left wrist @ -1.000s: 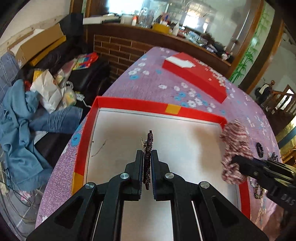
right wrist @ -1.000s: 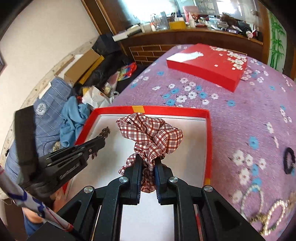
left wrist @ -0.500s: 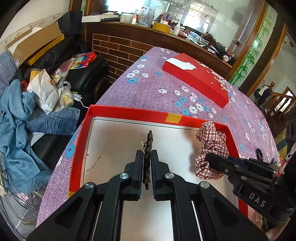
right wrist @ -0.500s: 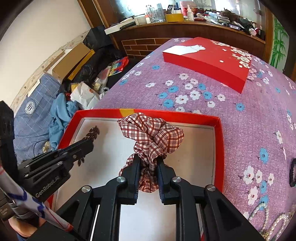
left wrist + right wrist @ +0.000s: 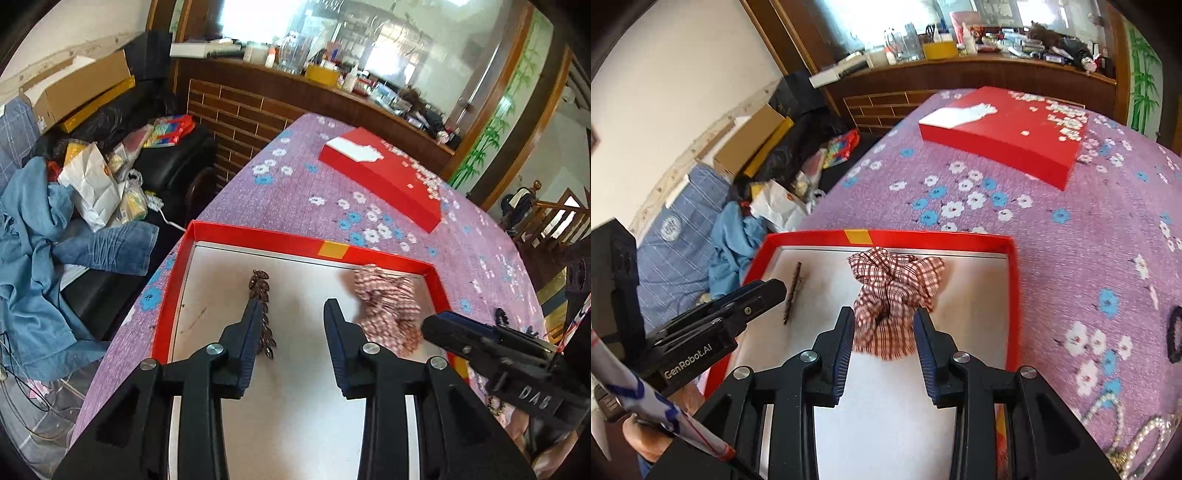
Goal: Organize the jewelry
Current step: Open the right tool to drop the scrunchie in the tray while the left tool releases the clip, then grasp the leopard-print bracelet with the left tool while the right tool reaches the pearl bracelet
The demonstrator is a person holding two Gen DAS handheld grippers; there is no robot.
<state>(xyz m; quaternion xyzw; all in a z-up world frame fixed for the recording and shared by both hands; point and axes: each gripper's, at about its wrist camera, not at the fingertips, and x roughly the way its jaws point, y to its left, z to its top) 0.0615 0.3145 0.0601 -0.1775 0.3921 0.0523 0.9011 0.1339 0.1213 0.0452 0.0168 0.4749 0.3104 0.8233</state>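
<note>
- Opening over the white floor of a red tray (image 5: 255, 236), the left gripper (image 5: 291, 317) has its jaws apart by a moderate gap.
- Its hair clip (image 5: 263, 314), dark and leaf-patterned, lies on the tray floor against the left jaw's inner edge, partly hidden by it; nothing presses it from the right.
- The right gripper (image 5: 882, 325) is opening too, jaws at a moderate gap, with a plaid scrunchie (image 5: 895, 291) between them.
- The scrunchie sits on the tray floor near the far wall; whether the pads touch its sides I cannot tell.
- In the right wrist view the clip (image 5: 793, 291) lies left of the scrunchie, well apart from it, beside the left gripper's tip (image 5: 764, 295).
- The tray rests on a purple flowered cloth (image 5: 1052, 240) over the desk.
- A red lid (image 5: 1008, 136) lies farther back on the cloth.
- A pearl chain (image 5: 1126, 435) and a dark band (image 5: 1174, 336) lie on the cloth right of the tray.
</note>
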